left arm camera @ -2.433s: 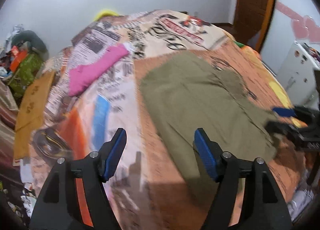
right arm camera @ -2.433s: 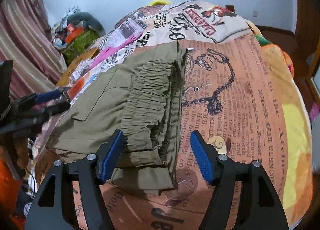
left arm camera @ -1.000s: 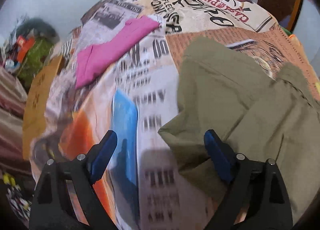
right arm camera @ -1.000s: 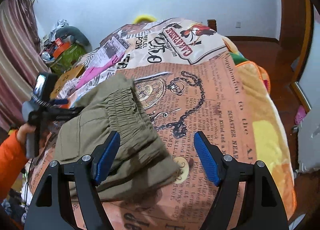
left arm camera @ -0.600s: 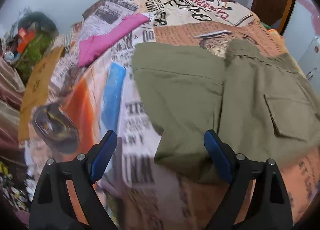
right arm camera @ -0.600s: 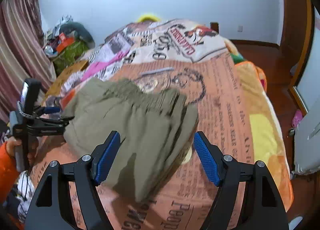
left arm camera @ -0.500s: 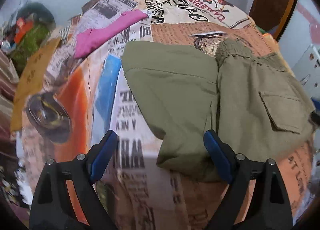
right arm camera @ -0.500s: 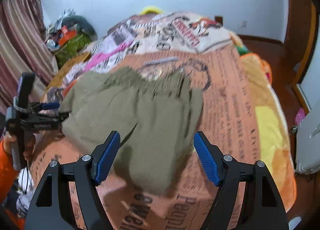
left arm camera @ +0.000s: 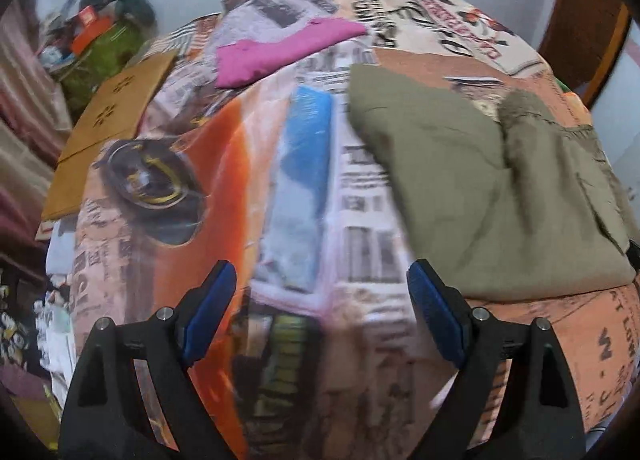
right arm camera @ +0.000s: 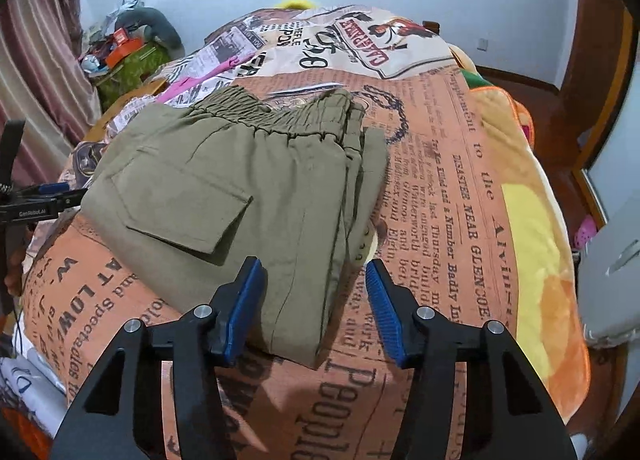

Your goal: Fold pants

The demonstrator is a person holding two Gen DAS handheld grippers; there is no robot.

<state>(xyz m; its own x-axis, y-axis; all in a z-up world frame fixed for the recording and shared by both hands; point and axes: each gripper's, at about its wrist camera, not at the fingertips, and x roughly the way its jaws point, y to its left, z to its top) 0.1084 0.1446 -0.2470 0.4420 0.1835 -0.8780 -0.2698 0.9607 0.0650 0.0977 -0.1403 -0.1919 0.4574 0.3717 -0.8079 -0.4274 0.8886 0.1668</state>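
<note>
Closing in on the near edge of the pants (right arm camera: 240, 195), the right tongs (right arm camera: 314, 292) have just been narrowing their jaws; the folded cloth lies between the blue pads, but the pads do not press on it, so nothing is grasped. The left tongs (left arm camera: 320, 312) stand wide apart over bare bedspread, with nothing between them, just beside the left end of the bundle.

I judge that the folding is almost finished: the olive pants lie as one compact rectangle on the bed (right arm camera: 460, 187), pocket flap up, elastic waistband at the far side. What remains seems a last tidy or one more fold. That would need the right tongs to pinch all layers at the near edge together (a thick stack, so some may slip out).

Counting from near to far: two tongs, one pair of pants, one pink garment (left arm camera: 280, 49) farther back, one brown cardboard piece (left arm camera: 108, 119) at the left side.
</note>
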